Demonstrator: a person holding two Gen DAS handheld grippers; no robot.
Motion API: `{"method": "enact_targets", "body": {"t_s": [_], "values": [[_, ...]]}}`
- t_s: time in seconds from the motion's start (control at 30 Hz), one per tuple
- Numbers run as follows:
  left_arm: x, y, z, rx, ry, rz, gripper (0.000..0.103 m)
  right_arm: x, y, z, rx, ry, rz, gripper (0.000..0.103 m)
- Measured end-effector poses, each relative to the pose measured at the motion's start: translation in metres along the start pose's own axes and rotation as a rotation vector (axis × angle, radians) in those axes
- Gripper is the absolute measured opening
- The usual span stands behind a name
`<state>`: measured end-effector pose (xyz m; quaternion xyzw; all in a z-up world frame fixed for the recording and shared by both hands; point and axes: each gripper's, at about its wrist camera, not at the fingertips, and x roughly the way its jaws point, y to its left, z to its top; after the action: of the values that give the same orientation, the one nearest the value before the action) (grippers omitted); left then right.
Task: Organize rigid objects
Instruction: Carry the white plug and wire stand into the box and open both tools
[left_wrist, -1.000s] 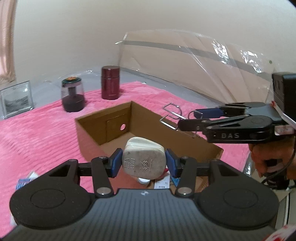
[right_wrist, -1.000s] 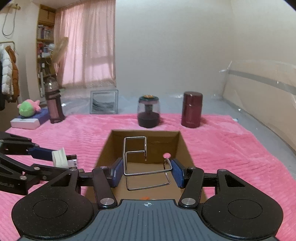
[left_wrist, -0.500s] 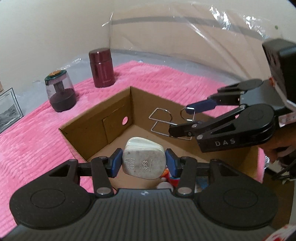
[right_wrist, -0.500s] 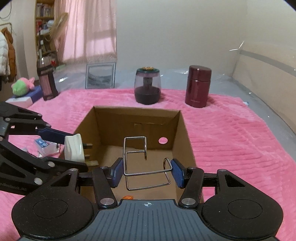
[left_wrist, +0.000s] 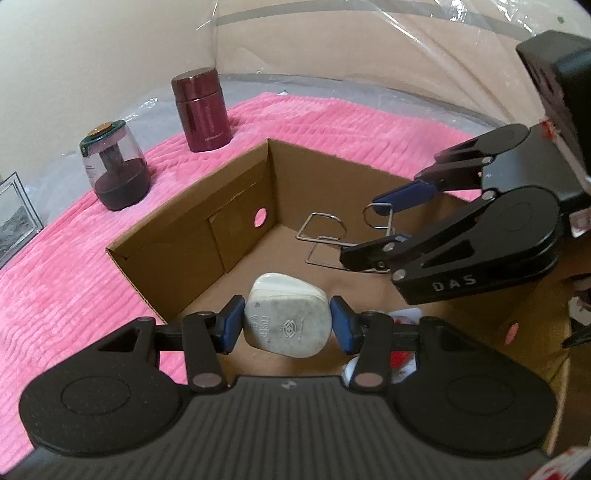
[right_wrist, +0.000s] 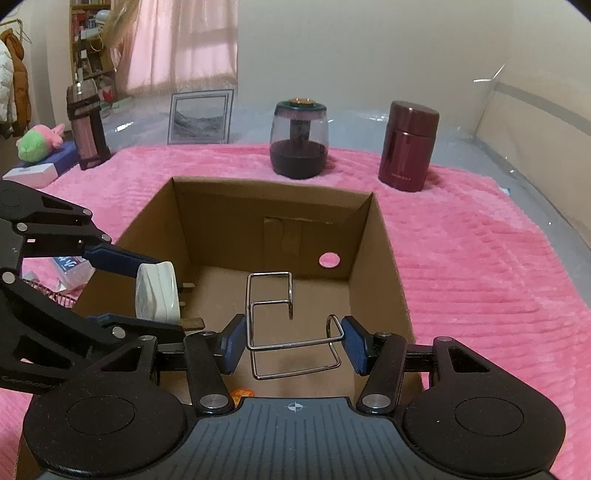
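Box mouth: open top of the box (right_wrist: 380, 258) — far half of its floor bare.
Near floor: small items lie there, hard to make out.
Crowding: left gripper (left_wrist: 287, 325) with plug (left_wrist: 286, 319) and right gripper (right_wrist: 293, 341) with wire clip (right_wrist: 284, 325) side by side over the box.
Beyond box: grinder (right_wrist: 298, 142) and flask (right_wrist: 408, 146) — well apart from the far wall.

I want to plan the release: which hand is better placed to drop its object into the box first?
Right, probably: the right gripper holds the wire rack above bare floor of the cardboard box; the left gripper's plug hangs near the box's edge.
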<state>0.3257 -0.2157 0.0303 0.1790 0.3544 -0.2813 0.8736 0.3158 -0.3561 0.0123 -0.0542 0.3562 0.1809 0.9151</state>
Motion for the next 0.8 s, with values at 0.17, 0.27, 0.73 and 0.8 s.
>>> {"method": "enact_targets", "body": {"t_s": [0.17,0.27,0.73,0.8], "values": [[0.001,0.002,-0.001,-0.002,-0.018,0.012,0.045,0.004,-0.001,0.000,0.001,0.011,0.001,0.052],[-0.007,0.006,-0.002,-0.018,-0.038,0.019,0.045,0.003,-0.001,0.001,0.006,0.011,-0.001,0.052],[-0.044,0.012,-0.008,-0.072,-0.101,0.026,0.045,0.012,0.002,0.002,0.039,0.063,0.024,0.052],[-0.048,0.013,-0.010,-0.085,-0.107,0.028,0.045,0.010,0.000,0.002,0.068,0.046,0.045,0.052]]}}
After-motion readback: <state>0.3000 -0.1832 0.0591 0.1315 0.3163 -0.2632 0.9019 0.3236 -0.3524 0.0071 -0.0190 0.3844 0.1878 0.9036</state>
